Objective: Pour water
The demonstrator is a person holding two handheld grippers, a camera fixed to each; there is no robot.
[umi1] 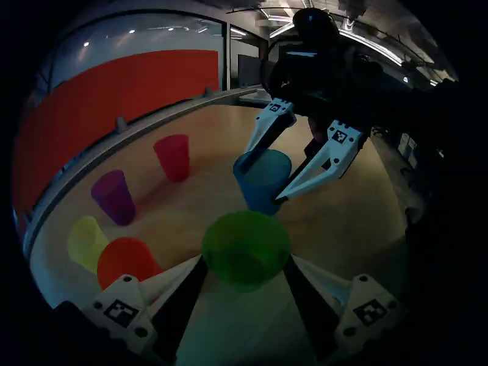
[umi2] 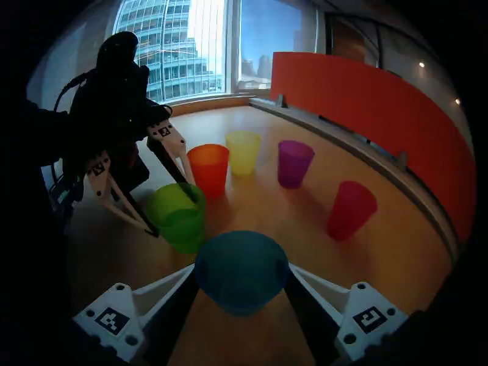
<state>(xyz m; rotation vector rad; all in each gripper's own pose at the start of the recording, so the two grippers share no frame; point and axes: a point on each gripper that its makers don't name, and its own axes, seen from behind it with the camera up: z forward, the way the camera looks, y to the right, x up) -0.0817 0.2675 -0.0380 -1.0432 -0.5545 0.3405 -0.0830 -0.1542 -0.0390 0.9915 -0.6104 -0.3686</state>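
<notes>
The left gripper [umi1: 244, 263] pinched the green cup [umi1: 246, 241], the right gripper [umi2: 241, 271] the blue cup [umi2: 241, 290] near it; a misjudged tilt could have spilled water onto the table [umi1: 348, 226].

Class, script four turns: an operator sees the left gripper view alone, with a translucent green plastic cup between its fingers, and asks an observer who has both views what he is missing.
Operator: What lies behind my left gripper?
Observer: A large window with tall buildings outside, right behind it.
Operator: My finger hides the bottom of the translucent orange plastic cup. Is it standing?
Observer: Yes. The right gripper view shows that cup whole, upright on the wooden table.
</notes>
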